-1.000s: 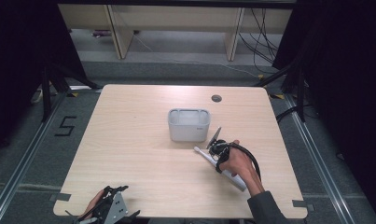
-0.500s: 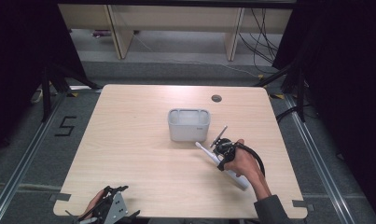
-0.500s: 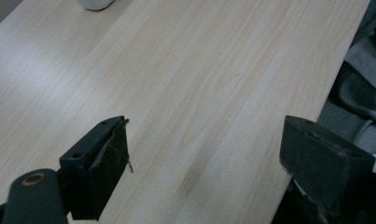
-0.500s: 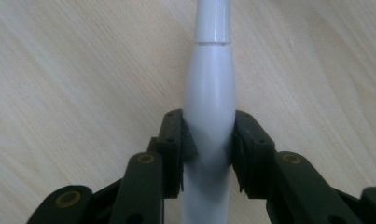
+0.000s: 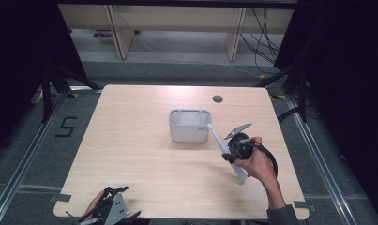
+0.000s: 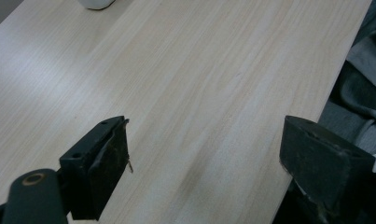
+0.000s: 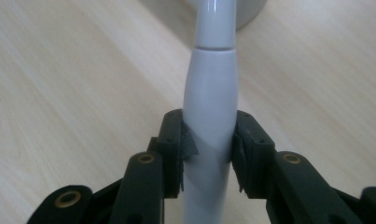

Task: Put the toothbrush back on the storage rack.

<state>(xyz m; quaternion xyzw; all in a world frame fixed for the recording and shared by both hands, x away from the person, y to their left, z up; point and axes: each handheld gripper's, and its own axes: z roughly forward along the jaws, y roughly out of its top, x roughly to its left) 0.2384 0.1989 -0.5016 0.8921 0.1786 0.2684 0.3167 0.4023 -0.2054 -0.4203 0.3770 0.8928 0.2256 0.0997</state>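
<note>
A white electric toothbrush (image 5: pixel 215 138) is held off the table, tilted, its thin head end close to the right wall of a small grey-white tub (image 5: pixel 189 132). My right gripper (image 5: pixel 231 153) is shut on its thick handle. In the right gripper view the two pads press both sides of the toothbrush handle (image 7: pixel 211 93), which runs up toward the tub (image 7: pixel 251 11). My left gripper (image 5: pixel 112 192) rests at the table's front left edge. Its jaws stand wide apart over bare wood in the left gripper view, left gripper (image 6: pixel 209 154) holding nothing.
The tub stands at the middle of the light wooden table (image 5: pixel 130 140). A round cable hole (image 5: pixel 217 99) lies at the back right. Dark floor with rails and shelf legs surrounds the table. A corner of the tub (image 6: pixel 97 3) shows far off.
My right hand has risen and shifted right with the toothbrush, lifting it off the table; its head end now points up beside the tub. The left gripper has stayed put.
</note>
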